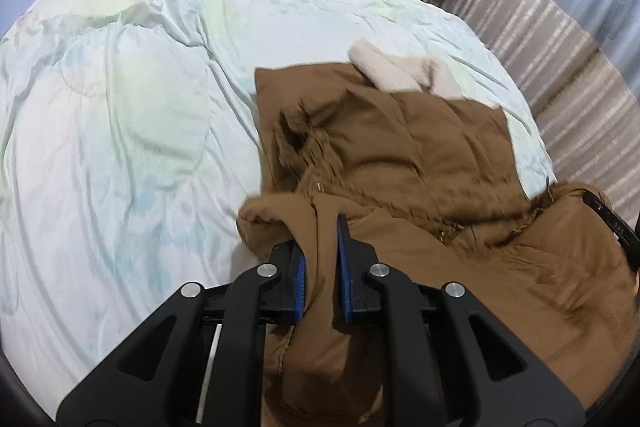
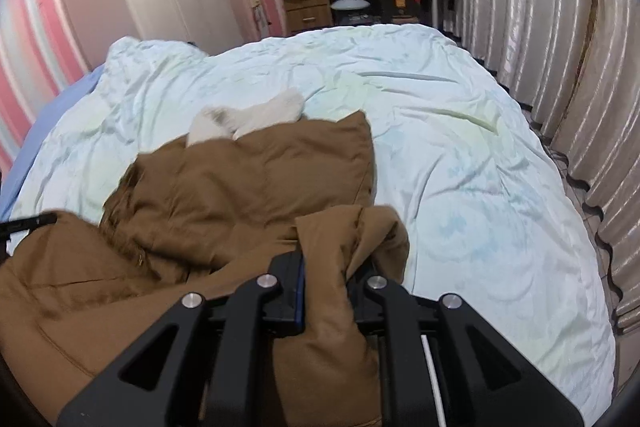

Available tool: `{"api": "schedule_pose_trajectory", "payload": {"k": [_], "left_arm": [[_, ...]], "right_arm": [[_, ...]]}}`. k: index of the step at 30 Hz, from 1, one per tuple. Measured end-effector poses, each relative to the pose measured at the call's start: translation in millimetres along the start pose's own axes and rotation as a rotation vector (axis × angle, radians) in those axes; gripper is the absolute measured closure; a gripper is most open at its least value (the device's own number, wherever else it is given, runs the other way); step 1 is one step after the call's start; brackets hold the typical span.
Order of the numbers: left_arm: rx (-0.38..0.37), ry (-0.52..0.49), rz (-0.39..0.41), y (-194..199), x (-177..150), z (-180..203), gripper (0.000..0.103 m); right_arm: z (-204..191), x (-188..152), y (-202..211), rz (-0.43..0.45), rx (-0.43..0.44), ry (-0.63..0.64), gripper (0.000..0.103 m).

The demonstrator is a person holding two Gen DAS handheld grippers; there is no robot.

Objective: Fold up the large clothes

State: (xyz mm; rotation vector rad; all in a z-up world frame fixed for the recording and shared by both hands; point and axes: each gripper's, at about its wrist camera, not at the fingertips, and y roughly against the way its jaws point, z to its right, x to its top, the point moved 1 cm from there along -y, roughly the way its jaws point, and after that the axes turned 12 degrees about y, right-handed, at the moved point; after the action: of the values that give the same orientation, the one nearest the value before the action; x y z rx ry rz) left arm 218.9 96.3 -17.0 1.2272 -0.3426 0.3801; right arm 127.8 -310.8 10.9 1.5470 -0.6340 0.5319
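Both wrist views look forward along their own fingers from close above the near edge of the bed — toward its far edge. They share the brown coat, the desk and the curtains — the left camera sits further left.

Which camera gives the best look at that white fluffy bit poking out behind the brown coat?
The left wrist view. There the white fluffy part shows larger, lying on the bed at the coat's far edge. The right wrist view shows it too, but smaller and partly hidden behind the coat's raised fold.
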Motion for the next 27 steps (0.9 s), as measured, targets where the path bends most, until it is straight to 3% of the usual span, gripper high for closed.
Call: {"api": "schedule_pose_trajectory", "payload": {"k": [8, 11, 16, 20, 22, 23, 24, 25, 26, 27], "left_arm": [[0.027, 0.074, -0.027, -43.2, 98.6, 3.9, 0.089], [0.042, 0.086, -0.075, -83.0, 131.2, 3.0, 0.088], [0.046, 0.165, -0.202, -158.4, 127.7, -18.0, 0.085], [-0.008, 0.208, -0.223, -166.9, 126.4, -24.9, 0.081], [-0.027, 0.214, -0.240, -163.1, 127.7, -23.0, 0.074], [-0.029, 0.211, -0.243, -158.1, 129.3, -21.3, 0.065], [-0.002, 0.195, -0.225, -148.9, 132.1, -18.9, 0.034], [0.072, 0.170, -0.167, -133.2, 136.5, -15.5, 0.017], [0.104, 0.156, -0.120, -119.8, 144.2, -20.6, 0.004], [0.103, 0.142, -0.090, -108.3, 150.1, -18.0, 0.003]], "right_arm": [[27.2, 91.4, -72.3, -0.021, 0.009, -0.077, 0.090], [36.1, 114.5, -116.9, -0.097, 0.026, -0.095, 0.090], [46.9, 100.6, -193.9, -0.293, 0.078, -0.148, 0.090], [51.1, 95.8, -205.8, -0.327, 0.122, -0.186, 0.086], [53.0, 98.2, -201.9, -0.347, 0.140, -0.198, 0.079], [55.3, 99.2, -198.8, -0.351, 0.155, -0.216, 0.074], [58.6, 100.6, -196.5, -0.352, 0.177, -0.239, 0.061], [64.9, 102.5, -188.5, -0.348, 0.226, -0.293, 0.043], [69.0, 105.3, -182.2, -0.339, 0.253, -0.323, 0.031], [74.3, 109.0, -173.5, -0.318, 0.267, -0.352, 0.017]]}}
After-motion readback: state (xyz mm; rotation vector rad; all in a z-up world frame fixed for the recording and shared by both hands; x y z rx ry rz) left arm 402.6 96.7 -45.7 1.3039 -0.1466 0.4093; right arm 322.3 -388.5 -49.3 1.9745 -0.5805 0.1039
